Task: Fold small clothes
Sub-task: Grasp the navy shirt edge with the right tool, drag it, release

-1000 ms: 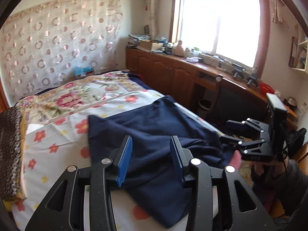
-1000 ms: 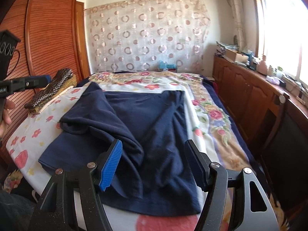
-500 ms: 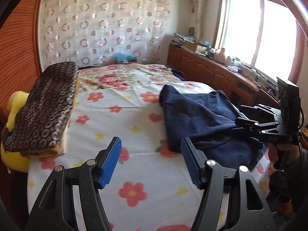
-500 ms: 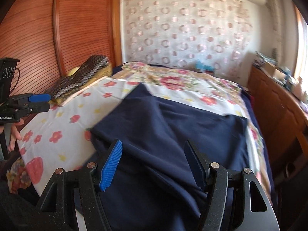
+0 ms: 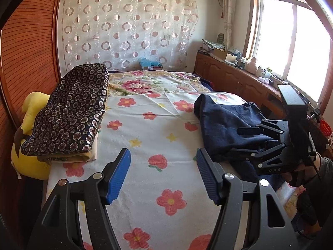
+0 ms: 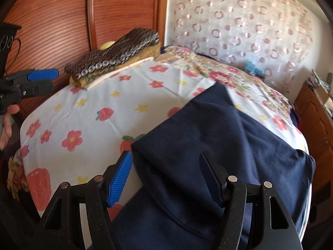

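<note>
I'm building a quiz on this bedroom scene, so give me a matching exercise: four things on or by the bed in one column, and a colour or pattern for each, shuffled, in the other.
Things:
1. garment
2. folded blanket
3. soft toy
4. bedsheet

Colours or patterns:
A. yellow
B. white with red flowers
C. plain navy blue
D. dark with small ring motifs

Pairs: 1-C, 2-D, 3-A, 4-B
</note>
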Motion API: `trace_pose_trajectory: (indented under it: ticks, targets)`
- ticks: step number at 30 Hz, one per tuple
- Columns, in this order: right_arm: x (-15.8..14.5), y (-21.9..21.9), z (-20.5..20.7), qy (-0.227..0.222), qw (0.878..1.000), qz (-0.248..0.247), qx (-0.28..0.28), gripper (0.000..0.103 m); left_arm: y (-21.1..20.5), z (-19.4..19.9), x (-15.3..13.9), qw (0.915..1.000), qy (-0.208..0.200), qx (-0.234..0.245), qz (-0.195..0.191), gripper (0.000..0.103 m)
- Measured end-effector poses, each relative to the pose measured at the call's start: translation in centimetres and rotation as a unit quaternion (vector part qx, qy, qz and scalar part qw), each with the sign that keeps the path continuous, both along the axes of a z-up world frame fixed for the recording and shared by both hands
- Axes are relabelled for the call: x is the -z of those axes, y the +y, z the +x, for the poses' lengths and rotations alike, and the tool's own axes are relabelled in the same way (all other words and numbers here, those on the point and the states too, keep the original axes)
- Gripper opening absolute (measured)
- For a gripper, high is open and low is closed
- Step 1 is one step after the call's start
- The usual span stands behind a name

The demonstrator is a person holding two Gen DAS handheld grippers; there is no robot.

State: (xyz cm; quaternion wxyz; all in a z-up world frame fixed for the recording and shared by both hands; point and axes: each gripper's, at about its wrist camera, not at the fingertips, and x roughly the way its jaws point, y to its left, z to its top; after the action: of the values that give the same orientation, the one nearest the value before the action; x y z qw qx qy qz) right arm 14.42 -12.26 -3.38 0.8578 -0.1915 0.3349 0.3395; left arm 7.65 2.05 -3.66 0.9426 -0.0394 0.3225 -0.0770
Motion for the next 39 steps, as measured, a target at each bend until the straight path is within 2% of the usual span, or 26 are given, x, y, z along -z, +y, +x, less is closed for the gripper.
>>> trace_pose_trajectory:
  ticks: [7,13,18,20,22,23,24,25,28,32,37,39]
  targets:
    - [0.0,0.9,0.3,0.009,0.999,-0.031,-0.028,0.069,0.3,-0.1,0.5,1.0000,0.002,0.003,-0.004,0.070]
    - [0.9,1.1,1.2,0.019,0.998,-0.058,-0.030,0.069,-0.1,-0.1,1.0,0.9999,0.007,0.008,-0.005,0.071]
    - [0.8,1.7,1.7,0.020,0.997,-0.061,-0.035,0.068,-0.7,0.1,1.7,0.9998,0.015,0.015,-0.004,0.071]
    - [0.8,1.7,1.7,0.020,0.997,-0.062,-0.038,0.059,-1.0,0.0,1.8,0.9997,0.016,0.019,-0.004,0.071]
    - [0.7,1.7,1.6,0.008,0.997,-0.074,-0.034,0.028,-1.1,0.0,2.0,0.9996,0.017,0.021,-0.004,0.071]
    - [0.7,1.6,1.7,0.003,0.997,-0.077,-0.032,0.022,-1.2,0.0,2.0,0.9996,0.017,0.022,-0.004,0.072]
    - [0.8,1.5,1.7,-0.003,0.996,-0.079,-0.030,0.012,-1.3,0.0,2.0,0.9996,0.017,0.024,-0.004,0.072]
    - [0.7,1.3,1.7,-0.007,0.997,-0.078,-0.027,0.008,-1.4,-0.1,2.0,0.9995,0.017,0.025,-0.005,0.072]
    - [-0.2,0.4,1.4,-0.026,0.998,-0.058,-0.018,0.007,-1.6,-0.2,2.0,0.9995,0.013,0.028,-0.006,0.072]
    - [-3.9,-2.9,1.6,-0.060,0.998,-0.007,0.023,0.006,-1.8,-0.2,2.0,0.9994,0.013,0.032,-0.008,0.072]
    - [-8.7,-8.5,2.8,-0.107,0.989,0.033,0.093,0.006,-2.3,-0.2,2.0,0.9992,0.012,0.036,-0.007,0.072]
    - [-10.1,-10.8,3.6,-0.111,0.986,0.043,0.117,0.006,-2.6,-0.2,1.9,0.9991,0.012,0.040,-0.008,0.072]
